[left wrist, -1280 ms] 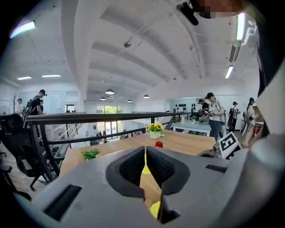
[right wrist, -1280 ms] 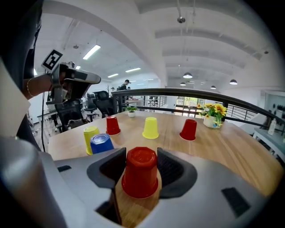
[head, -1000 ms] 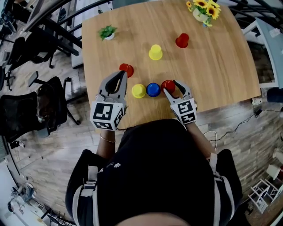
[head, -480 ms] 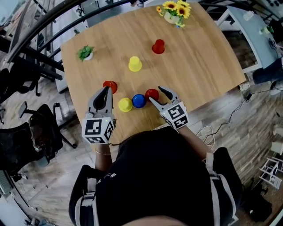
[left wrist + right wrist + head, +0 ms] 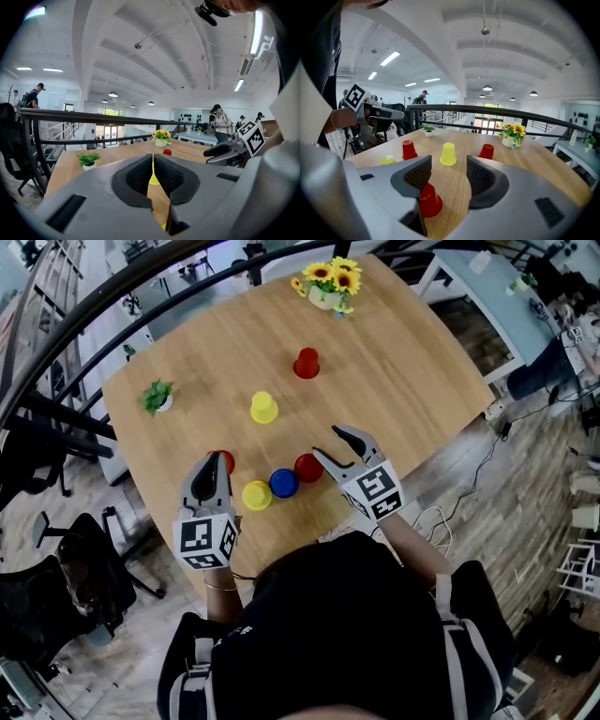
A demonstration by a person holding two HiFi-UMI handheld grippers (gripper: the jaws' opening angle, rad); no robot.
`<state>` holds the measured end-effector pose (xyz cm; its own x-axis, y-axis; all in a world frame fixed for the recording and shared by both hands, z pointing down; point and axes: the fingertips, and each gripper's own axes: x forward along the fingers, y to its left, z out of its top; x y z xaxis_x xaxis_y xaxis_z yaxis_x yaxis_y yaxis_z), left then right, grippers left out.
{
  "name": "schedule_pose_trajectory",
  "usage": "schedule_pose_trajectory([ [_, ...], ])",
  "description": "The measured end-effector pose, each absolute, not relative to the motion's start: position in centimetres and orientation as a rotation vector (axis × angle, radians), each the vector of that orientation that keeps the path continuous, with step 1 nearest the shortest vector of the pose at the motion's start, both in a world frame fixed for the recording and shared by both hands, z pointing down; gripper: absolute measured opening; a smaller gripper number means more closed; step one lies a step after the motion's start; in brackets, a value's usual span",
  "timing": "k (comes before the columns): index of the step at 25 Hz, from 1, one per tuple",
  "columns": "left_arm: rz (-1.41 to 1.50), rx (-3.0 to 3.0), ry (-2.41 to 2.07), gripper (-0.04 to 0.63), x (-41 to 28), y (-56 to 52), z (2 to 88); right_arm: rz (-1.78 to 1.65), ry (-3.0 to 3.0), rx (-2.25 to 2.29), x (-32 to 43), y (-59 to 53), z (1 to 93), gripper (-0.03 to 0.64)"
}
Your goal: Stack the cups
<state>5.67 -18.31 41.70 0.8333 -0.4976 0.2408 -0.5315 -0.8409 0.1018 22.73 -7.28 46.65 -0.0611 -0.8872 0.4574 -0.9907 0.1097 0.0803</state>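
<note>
Plainly, no stacking has been done yet. On the wooden table (image 5: 422, 381) all six cups stand apart, so every nesting step appears to be left.

The left gripper (image 5: 212, 465) hovers at the near-left part of the table with its jaws pressed almost together, only a thin slit between them and nothing in it. The right gripper (image 5: 327, 441) has its jaws spread wide and grasps nothing. In its own view the near red cup (image 5: 308, 468) sits low beside its left jaw, not clamped.

The cups are small, plain, tapered and all upside down. The near red cup, the blue cup (image 5: 283, 483) and the near yellow cup (image 5: 256, 494) form a tight row between the grippers. The left red cup (image 5: 228, 461) stands just beside the left gripper's tips. The far yellow cup (image 5: 264, 408) and the far red cup (image 5: 307, 363) stand well apart, farther out.
</note>
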Motion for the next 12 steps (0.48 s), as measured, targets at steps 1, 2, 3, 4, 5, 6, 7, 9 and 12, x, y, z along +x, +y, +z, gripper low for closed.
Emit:
schedule_pose_trajectory([
  [1,0.307,2.845,-0.81,0.021,5.4,-18.5,41.8,0.343,-2.004,1.827,22.6,-7.8,46.2,0.235],
  [2,0.305,2.841,-0.816,0.021,5.0,-18.7,41.8,0.328,-2.01,1.825,22.5,-8.3,45.7,0.235],
  [3,0.301,2.837,-0.823,0.021,4.7,-18.8,41.8,0.313,-2.018,1.822,22.3,-8.8,45.2,0.235],
  [4,0.298,2.833,-0.829,0.021,4.3,-19.0,41.9,0.296,-2.027,1.818,22.1,-9.4,44.6,0.235],
  [5,0.296,2.828,-0.834,0.021,4.0,-19.1,41.9,0.28,-2.036,1.81,21.8,-10.0,44.2,0.235],
  [6,0.296,2.823,-0.842,0.021,3.6,-19.3,42.0,0.266,-2.045,1.799,21.5,-10.6,43.7,0.235],
  [7,0.295,2.818,-0.852,0.021,3.1,-19.5,42.1,0.253,-2.055,1.785,21.1,-11.3,43.4,0.235],
  [9,0.293,2.803,-0.88,0.021,1.9,-19.9,42.2,0.226,-2.08,1.758,20.1,-12.7,42.7,0.235],
  [12,0.293,2.774,-0.938,0.021,-0.2,-20.5,42.6,0.183,-2.119,1.717,18.7,-14.8,41.6,0.235],
])
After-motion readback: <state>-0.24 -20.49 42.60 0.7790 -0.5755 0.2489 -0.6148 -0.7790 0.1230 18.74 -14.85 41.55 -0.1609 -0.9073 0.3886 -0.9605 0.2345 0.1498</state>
